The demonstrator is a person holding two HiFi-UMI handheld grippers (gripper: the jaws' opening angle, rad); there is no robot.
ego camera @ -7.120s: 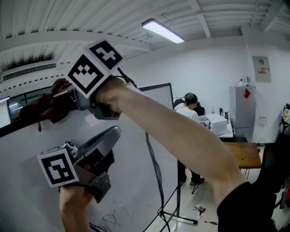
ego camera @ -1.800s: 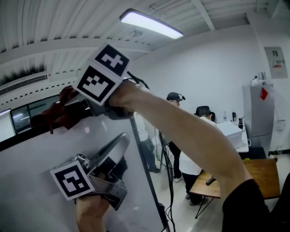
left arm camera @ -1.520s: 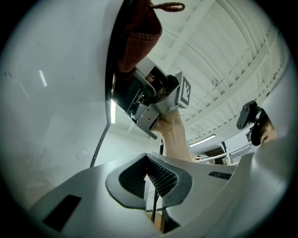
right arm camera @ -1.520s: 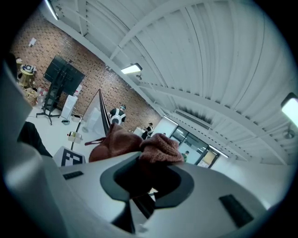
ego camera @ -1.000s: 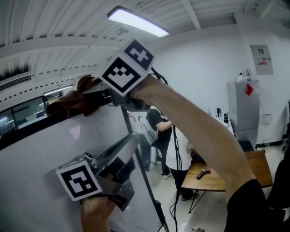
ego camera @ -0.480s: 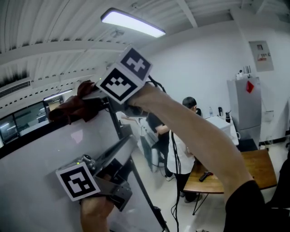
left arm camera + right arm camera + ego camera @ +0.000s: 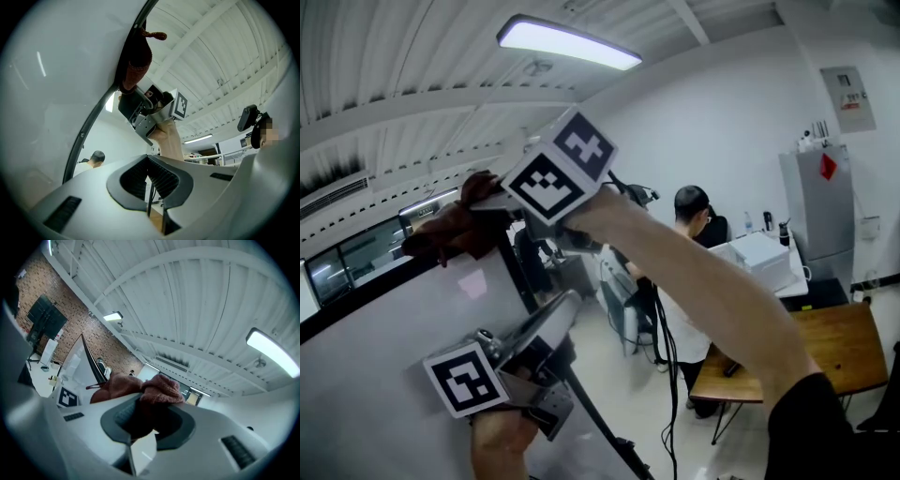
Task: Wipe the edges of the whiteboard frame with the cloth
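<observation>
1. Your right gripper (image 7: 490, 214) is raised at the top corner of the whiteboard (image 7: 375, 375), with its jaws clamped on the dark red cloth (image 7: 448, 230). In the right gripper view the cloth (image 7: 157, 391) is bunched between the pads and bulges out above them.
2. The cloth lies on the black whiteboard frame (image 7: 356, 292), right where the top edge meets the side edge. Most of its bulk hangs to the left of the corner, and a thin strand dangles from it.
3. In the left gripper view, the cloth (image 7: 137, 58) wraps the upper end of the frame (image 7: 88, 123), with your right gripper directly beneath it.
4. Your left gripper (image 7: 560, 312) sits lower, beside the board's side edge and below your right arm (image 7: 694, 300). Its jaws point up towards the corner.
5. The left gripper view shows those jaws brought together at the tips, with nothing held between the pads. Only the room shows through the narrow slit beneath the tips.
6. Whether your left gripper touches the board surface cannot be told from any view.
7. Behind your arm, a person in a white top (image 7: 692, 220) faces away. A wooden desk (image 7: 830, 349) stands to the right, and a grey cabinet (image 7: 820, 211) stands against the far wall.
8. A long ceiling light (image 7: 567, 44) is lit overhead.
</observation>
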